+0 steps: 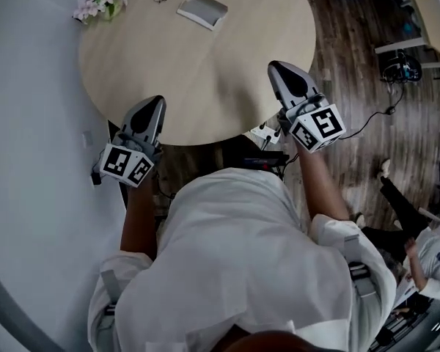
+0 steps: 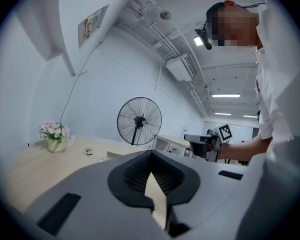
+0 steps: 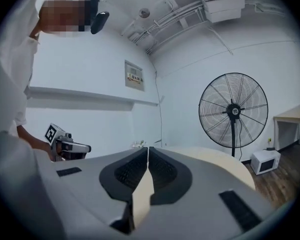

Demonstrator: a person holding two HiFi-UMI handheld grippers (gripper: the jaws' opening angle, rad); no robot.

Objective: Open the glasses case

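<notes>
Not started. Glasses case [image 1: 202,10] sits at the table's [image 1: 205,94] far side, well apart from your left gripper [image 1: 152,105] and right gripper [image 1: 277,69]. Both are clenched on nothing at the near edge. Reach and opening remain.

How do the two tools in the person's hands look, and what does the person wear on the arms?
Both the left tool and the right tool are grey, tapering to a point, with black ribbed pads inside. Each carries a white cube with black square markers. The shirt is white, short-sleeved.
</notes>
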